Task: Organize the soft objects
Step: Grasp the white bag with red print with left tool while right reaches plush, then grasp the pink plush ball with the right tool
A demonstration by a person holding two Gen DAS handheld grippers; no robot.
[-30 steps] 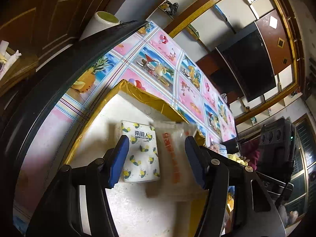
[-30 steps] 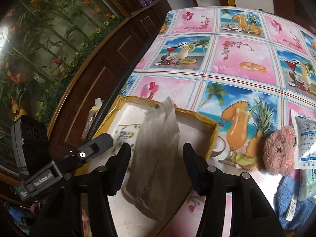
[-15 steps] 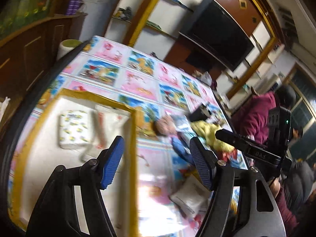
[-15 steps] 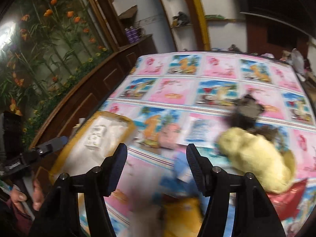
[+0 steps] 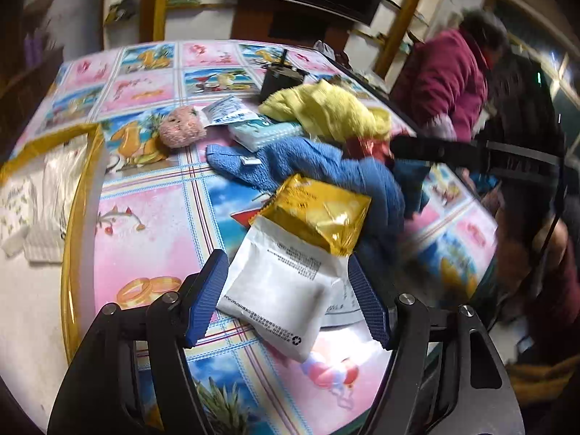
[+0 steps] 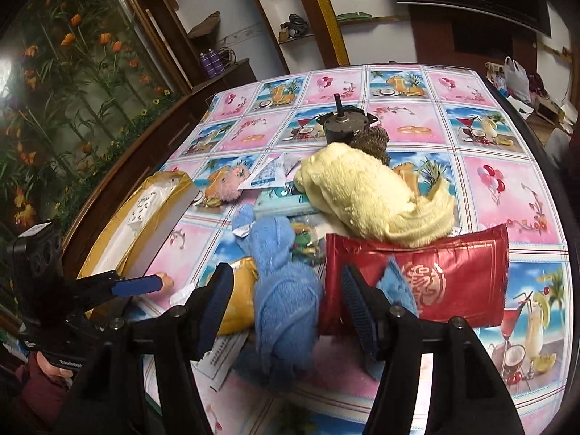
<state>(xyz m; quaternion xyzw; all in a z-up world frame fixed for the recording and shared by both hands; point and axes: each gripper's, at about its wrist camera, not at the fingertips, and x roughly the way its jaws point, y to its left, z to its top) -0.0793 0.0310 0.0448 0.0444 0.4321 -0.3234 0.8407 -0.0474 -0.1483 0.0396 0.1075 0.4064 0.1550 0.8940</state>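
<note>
With my left fingers (image 5: 288,299) spread around the white pouch (image 5: 275,290) and my right fingers (image 6: 284,306) spread around the blue towel (image 6: 284,290), the overlapping gold packet (image 5: 319,214) risks being dragged along.

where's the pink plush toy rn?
The pink plush toy lies on the tablecloth upper left in the left wrist view, between the gold-rimmed box and the white sachet, beyond the blue towel.

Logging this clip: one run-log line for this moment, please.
left claw: open, over white packet | right claw: open, over blue towel | box: holds tissue pack
</note>
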